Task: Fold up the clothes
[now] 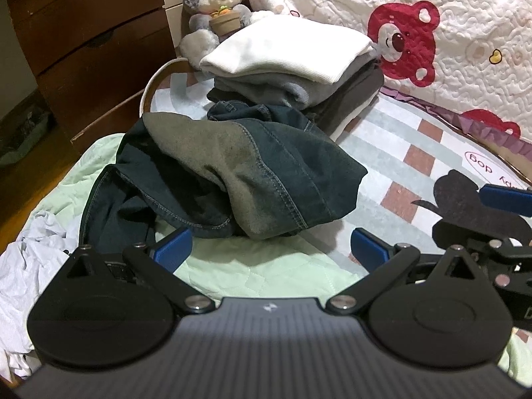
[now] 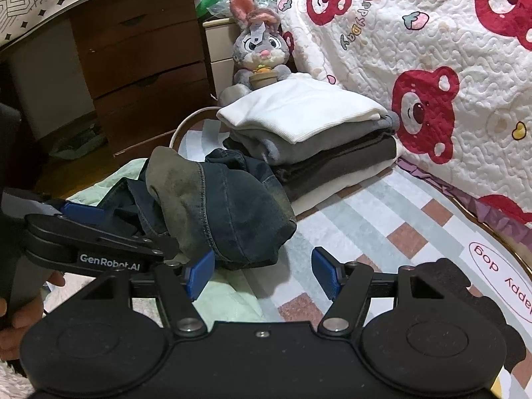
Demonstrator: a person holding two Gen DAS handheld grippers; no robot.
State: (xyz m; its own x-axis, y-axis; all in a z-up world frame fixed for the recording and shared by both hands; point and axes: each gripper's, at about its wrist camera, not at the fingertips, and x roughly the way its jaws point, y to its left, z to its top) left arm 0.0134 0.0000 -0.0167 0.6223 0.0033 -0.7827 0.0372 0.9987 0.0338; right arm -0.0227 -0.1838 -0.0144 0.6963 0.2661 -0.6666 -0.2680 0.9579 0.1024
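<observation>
A crumpled pair of dark blue jeans [image 1: 239, 169] lies on the bed just ahead of both grippers; it also shows in the right wrist view [image 2: 219, 206]. My left gripper [image 1: 271, 249] is open and empty, a short way in front of the jeans' near edge. My right gripper [image 2: 264, 274] is open and empty, at the jeans' near right corner. The left gripper's body [image 2: 96, 239] shows at the left of the right wrist view. The right gripper's blue finger [image 1: 505, 199] shows at the right edge of the left wrist view.
A stack of folded clothes [image 1: 292, 63] with a white top stands behind the jeans [image 2: 309, 126]. A plush rabbit [image 2: 259, 53] sits behind it. Crumpled white cloth [image 1: 30, 266] lies at left. A bear-print quilt [image 2: 432, 66] rises at right. A brown dresser [image 1: 86, 33] stands at left.
</observation>
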